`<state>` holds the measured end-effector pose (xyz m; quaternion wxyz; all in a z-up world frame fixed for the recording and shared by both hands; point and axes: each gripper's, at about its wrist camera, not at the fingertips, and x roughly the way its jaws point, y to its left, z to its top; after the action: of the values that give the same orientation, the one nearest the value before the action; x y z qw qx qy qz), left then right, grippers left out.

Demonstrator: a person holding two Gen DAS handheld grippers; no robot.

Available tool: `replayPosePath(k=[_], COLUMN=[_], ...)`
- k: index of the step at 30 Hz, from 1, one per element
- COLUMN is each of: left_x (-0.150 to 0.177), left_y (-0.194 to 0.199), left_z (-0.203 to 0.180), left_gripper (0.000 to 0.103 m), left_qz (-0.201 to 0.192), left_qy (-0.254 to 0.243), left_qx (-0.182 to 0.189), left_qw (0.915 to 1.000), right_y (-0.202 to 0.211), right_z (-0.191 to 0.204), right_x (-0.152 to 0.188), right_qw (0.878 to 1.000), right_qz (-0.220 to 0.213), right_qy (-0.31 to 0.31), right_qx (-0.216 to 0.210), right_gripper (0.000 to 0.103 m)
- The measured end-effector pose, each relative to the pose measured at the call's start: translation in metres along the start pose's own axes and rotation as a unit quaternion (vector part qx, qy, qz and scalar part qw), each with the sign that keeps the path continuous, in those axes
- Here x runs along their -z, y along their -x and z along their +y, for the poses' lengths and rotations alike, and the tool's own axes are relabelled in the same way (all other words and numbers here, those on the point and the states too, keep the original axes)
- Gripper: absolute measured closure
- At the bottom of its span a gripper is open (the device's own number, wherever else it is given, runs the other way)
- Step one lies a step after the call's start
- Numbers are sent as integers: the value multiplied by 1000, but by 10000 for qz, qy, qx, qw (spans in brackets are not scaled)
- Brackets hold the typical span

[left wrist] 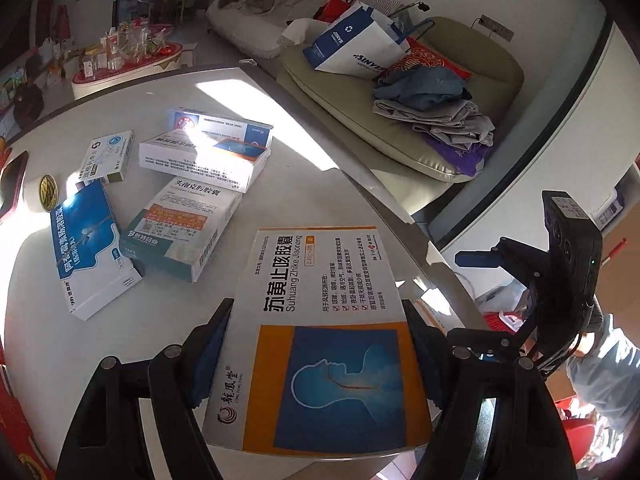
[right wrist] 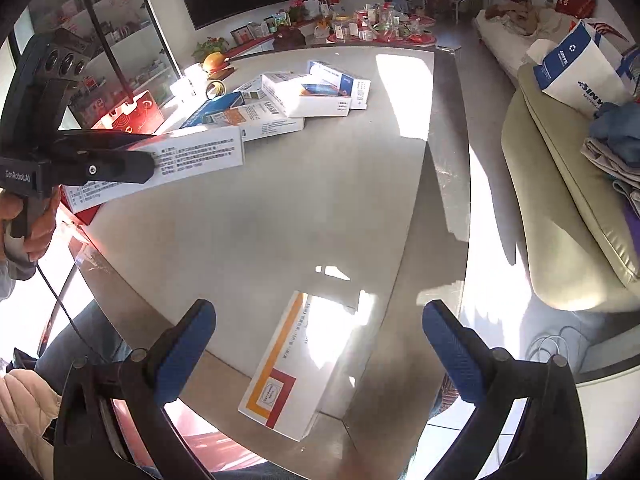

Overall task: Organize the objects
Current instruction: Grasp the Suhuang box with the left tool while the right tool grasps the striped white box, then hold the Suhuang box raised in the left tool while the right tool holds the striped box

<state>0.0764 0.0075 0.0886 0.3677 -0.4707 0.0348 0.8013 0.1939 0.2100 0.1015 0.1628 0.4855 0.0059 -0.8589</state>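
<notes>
From the left wrist view, the left claw (left wrist: 316,344) is pinching a flat white cardboard medicine box with an orange panel and a blue head-profile picture (left wrist: 320,336), its blue pads pressing on the box's two long edges. The box is hanging tilted above the pale grey glossy counter (left wrist: 172,320), near the counter's edge. Further off, a loose cluster of white and blue medicine boxes (left wrist: 168,200) is lying on the counter, some overlapping, beside a small round gold tin (left wrist: 48,191). At the right edge the right claw (left wrist: 480,258) is showing from the side.

From the right wrist view, the right claw (right wrist: 320,344) is standing spread wide with nothing between its blue pads. Below it a white cardboard box with an orange and red border (right wrist: 296,364) is lying flat at the near corner of the counter, well apart from the cluster. At the left, the person's hand (right wrist: 28,220) is gripping the left tool, and the carried box is showing its printed white side.

The step in hand looks like carrying one box toward a sorted spot. The next move probably calls for lowering it square beside or onto the bordered box before releasing.

Only the right view is showing that bordered box and the hand; only the left view is showing the carried box's face.
</notes>
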Motion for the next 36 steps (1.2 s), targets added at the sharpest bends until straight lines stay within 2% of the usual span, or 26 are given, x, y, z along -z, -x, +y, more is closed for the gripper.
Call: replayPosePath(k=[3, 8, 14, 15, 16, 17, 19, 20, 23, 25, 26, 27, 29, 31, 33, 36], left_x=[5, 15, 34, 38, 42, 46, 53, 57, 68, 75, 78, 82, 89, 96, 102, 113], left_y=[6, 14, 41, 46, 52, 58, 68, 72, 83, 89, 92, 95, 101, 105, 110, 120], left_z=[3, 8, 12, 13, 14, 16, 20, 22, 29, 36, 39, 42, 49, 56, 63, 74], left_gripper=[21, 21, 21, 21, 21, 21, 21, 21, 21, 21, 21, 21, 21, 21, 21, 21], left_qz=[-132, -374, -726, -803, -880, -963, -1108, -1158, -1279, -1337, -1358, -1376, -1409, -1432, -1465, -1534], left_qy=[128, 395, 431, 422, 425, 443, 507, 553, 739, 886, 958, 1024, 1176, 1305, 1422, 1624], left_qx=[75, 162, -32, -97, -159, -210, -283, -316, -394, -393, -401, -398, -386, -396, -447, -516], left_qw=[9998, 9984, 9964, 9958, 9951, 9941, 9921, 9912, 9882, 9863, 9853, 9844, 9823, 9803, 9779, 9734], right_y=[0, -13, -32, -36, -38, -40, -36, -36, -36, -32, -29, -28, -31, -40, -53, -70], right_z=[10, 17, 35, 39, 45, 52, 61, 63, 63, 61, 60, 59, 58, 62, 69, 84], right_x=[7, 5, 6, 7, 8, 8, 5, 2, -2, -4, -3, -4, -1, 3, 6, 11], right_qw=[9997, 9981, 9958, 9950, 9942, 9923, 9927, 9924, 9935, 9930, 9889, 9806, 9544, 9191, 8766, 8198], right_qz=[240, 242, 508, 600, 614, 666, 599, 619, 566, 397, 275, 174, 74, -7, -76, -159], right_qy=[49, -544, -634, -616, -505, -356, -277, -311, -635, -1098, -1417, -1747, -2364, -2912, -3396, -3841], right_qx=[24, 139, 425, 499, 725, 982, 1009, 1017, 752, 169, -342, -867, -1819, -2654, -3408, -4244], right_gripper=[0, 0, 3, 9, 10, 19, 46, 63, 63, 63, 63, 63, 63, 63, 63, 63])
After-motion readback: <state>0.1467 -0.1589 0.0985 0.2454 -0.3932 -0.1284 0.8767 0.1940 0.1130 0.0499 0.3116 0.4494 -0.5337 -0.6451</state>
